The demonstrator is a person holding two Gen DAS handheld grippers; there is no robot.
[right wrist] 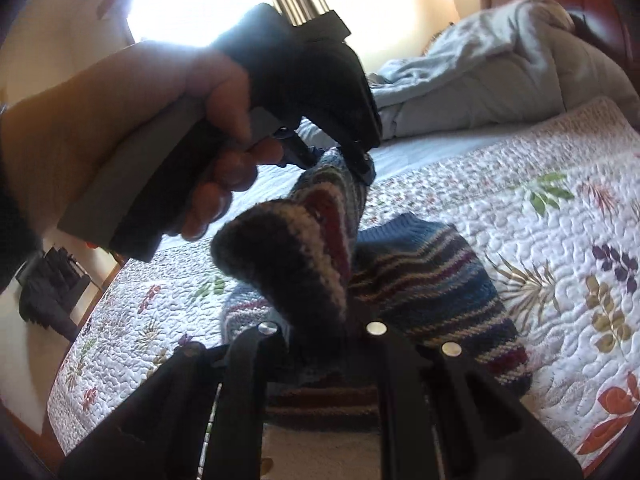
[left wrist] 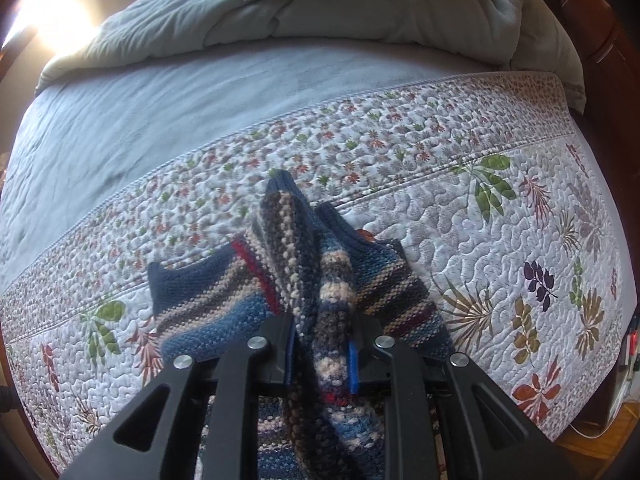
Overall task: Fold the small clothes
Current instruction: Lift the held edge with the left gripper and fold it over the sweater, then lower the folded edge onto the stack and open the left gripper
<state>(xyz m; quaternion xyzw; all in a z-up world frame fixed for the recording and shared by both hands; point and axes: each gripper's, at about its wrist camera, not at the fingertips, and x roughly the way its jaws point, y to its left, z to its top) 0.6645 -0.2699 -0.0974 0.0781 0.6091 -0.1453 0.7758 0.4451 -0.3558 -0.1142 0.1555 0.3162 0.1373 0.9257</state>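
A small striped knit sweater [left wrist: 256, 292] in blue, beige and red hangs bunched over the floral quilt [left wrist: 480, 240], partly resting on it. My left gripper [left wrist: 322, 348] is shut on a thick fold of the knit, its blue-edged pads pressing from both sides. In the right wrist view the same sweater [right wrist: 420, 280] trails down to the quilt [right wrist: 540, 220], and my right gripper [right wrist: 316, 328] is shut on another bunched fold close to the lens. The left gripper [right wrist: 344, 156] shows there too, held by a hand [right wrist: 120, 128], clamped on the sweater's upper edge.
A rumpled grey-blue comforter [left wrist: 320, 12] is piled at the head of the bed over a blue sheet [left wrist: 140, 120]. A wooden bed frame [left wrist: 608, 48] runs along the right. Dark clothing [right wrist: 48, 292] lies on the floor beside the bed.
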